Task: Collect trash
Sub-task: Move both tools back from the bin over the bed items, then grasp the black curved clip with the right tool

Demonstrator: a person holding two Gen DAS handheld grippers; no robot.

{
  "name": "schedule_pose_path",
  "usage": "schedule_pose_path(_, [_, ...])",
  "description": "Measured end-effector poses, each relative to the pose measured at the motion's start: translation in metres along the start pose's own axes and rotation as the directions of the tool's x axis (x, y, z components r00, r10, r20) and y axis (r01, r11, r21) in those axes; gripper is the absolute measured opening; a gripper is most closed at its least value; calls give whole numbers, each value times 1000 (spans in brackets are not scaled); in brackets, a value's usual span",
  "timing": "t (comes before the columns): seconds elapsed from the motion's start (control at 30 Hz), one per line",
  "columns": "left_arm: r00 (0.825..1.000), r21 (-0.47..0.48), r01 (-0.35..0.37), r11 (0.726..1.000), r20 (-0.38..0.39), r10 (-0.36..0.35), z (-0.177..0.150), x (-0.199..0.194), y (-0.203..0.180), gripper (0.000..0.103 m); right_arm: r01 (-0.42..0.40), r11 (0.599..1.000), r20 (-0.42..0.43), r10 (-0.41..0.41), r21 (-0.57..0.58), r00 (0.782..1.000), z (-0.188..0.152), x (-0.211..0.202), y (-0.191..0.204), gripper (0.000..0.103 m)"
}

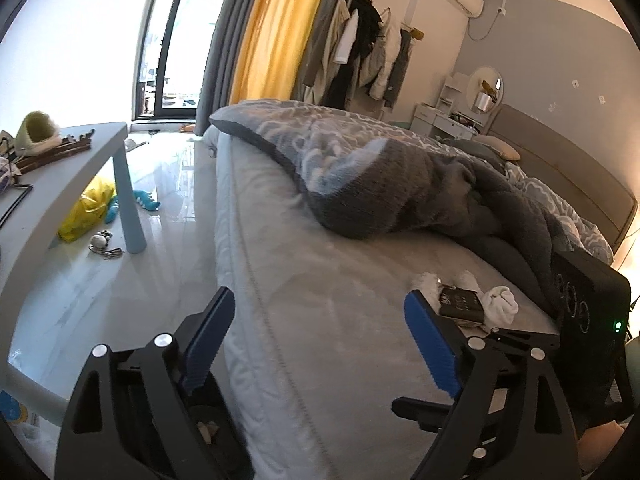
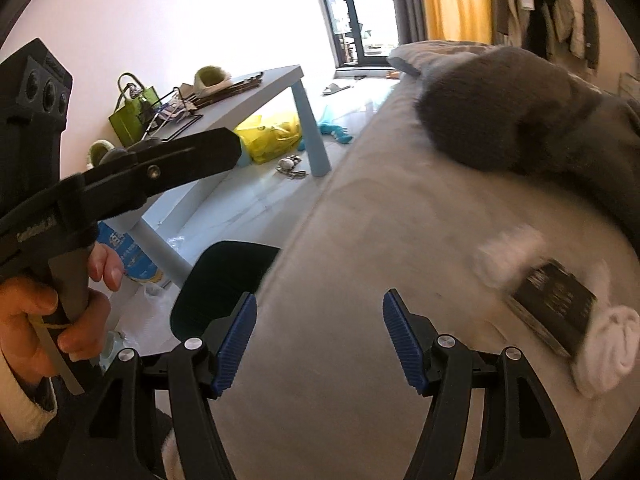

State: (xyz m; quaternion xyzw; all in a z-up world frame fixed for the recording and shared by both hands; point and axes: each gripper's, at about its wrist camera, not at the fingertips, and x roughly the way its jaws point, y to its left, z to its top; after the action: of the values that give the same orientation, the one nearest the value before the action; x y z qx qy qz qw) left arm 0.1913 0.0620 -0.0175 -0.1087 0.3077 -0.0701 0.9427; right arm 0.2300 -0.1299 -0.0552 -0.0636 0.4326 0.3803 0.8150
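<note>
L wrist: left gripper [image 1: 320, 340] fingers wide apart, nothing between; black box [image 1: 460, 303] and white tissue wads [image 1: 500, 304] on bed [image 1: 320, 280], just beyond R finger. R wrist: right gripper [image 2: 319, 340] fingers apart, empty; box [image 2: 554, 300] w/ tissues [image 2: 604, 350] right of fingers.

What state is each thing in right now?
Left hand-held gripper: open, empty.
Right hand-held gripper: open, empty.
Black box: lying flat on bed, among tissues.
White tissues: crumpled, on bed.
Blanket: bunched up.
Yellow bag: crumpled, on floor under table.
</note>
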Motion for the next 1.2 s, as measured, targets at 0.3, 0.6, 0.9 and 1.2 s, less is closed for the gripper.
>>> schedule_pose_path(0.3, [999,15,5,1000,-54,-4,-7,28,-34,90,16,1000,8,-16,20,1000,-24,-28,-32,67])
schedule_pose_path(0.6, [995,9,26,1000,-97,-25,-14,51,-60,90,29,999,13,-29,28,999,-46,-47,-57,64])
schedule_pose_path(0.9, [990,25,48,999,-132,-44,-24,70,-88,90,46,998,-17,-46,39,999,-65,-54,-80,51])
schedule_pose_path(1.2, [986,42,69,997,-158,-62,-31,84,-107,90,48,998,-31,-47,43,998,-81,-67,-91,36])
